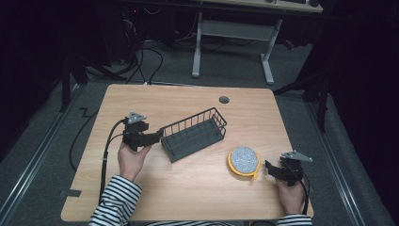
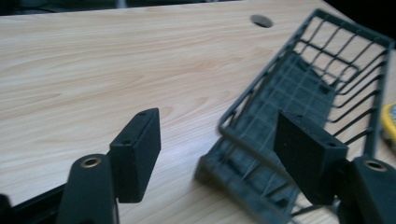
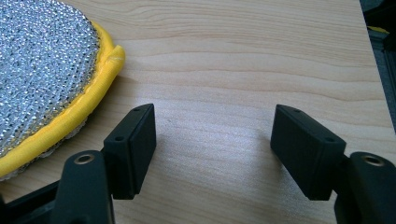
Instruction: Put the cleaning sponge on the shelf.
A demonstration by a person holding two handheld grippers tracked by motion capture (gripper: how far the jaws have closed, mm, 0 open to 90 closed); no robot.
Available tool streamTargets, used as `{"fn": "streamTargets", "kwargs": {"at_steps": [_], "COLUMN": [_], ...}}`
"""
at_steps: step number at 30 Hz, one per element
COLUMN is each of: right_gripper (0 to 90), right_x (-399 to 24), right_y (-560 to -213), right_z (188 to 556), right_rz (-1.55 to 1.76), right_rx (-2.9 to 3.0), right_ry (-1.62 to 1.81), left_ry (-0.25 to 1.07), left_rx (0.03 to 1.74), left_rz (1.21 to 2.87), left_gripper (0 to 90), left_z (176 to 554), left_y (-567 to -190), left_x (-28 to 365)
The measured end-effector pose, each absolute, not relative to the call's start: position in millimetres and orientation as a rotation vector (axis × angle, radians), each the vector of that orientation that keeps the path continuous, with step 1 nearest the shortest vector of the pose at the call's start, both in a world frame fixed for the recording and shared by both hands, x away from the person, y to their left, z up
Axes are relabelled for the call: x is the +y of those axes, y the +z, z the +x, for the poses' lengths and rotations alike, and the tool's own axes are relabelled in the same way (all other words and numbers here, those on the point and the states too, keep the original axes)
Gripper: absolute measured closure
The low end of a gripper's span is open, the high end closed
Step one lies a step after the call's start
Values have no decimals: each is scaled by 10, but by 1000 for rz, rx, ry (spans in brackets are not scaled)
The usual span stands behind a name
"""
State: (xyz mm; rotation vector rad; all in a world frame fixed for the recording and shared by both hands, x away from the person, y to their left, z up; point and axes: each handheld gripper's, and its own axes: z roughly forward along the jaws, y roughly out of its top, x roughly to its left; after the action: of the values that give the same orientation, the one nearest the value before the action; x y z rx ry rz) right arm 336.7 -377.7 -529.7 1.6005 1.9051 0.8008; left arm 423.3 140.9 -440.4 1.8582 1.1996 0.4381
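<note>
No brand, label or writing can be read on anything here. The left gripper (image 2: pixel 217 154) has its fingers spread wide, pressing on nothing; the near end of the black wire basket (image 2: pixel 299 121) lies just ahead, its rim right in front of the right-hand finger. The right gripper (image 3: pixel 212 149) also stands with fingers apart over bare wooden table (image 3: pixel 233 56). The yellow-rimmed scouring pad (image 3: pixel 42 65) lies just beyond its left-hand finger, and the table's edge runs close past the other one.
</note>
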Motion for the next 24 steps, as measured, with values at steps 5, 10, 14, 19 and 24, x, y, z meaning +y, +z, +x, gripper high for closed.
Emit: {"fn": "streamTargets", "kwargs": {"at_steps": [5,10,14,19,24], "right_gripper": [314,315,313,304,273], "right_x": [-3779,-3791,-3808,-3780,-3797], "right_y": [-5297,-5294,-5294,-5296,-5295], "right_z": [3368,3366,3370,3371,3376], "right_rz": [1598,1613,1609,1597,1602], "right_rx": [1906,1902,1906,1911,1927], "right_ry": [801,812,827,804,833], "left_ry": [460,464,460,454,466], "left_rx": [1221,1243,1265,1306,1366], "left_rz": [1816,1792,1787,1797,1789], "left_gripper": [318,319,320,318,310], "left_z": [4111,4006,3921,3840,3790], "left_y": [-4403,-4456,-4551,-4744,-4970], "left_x": [1616,1761,1867,1954,1991]}}
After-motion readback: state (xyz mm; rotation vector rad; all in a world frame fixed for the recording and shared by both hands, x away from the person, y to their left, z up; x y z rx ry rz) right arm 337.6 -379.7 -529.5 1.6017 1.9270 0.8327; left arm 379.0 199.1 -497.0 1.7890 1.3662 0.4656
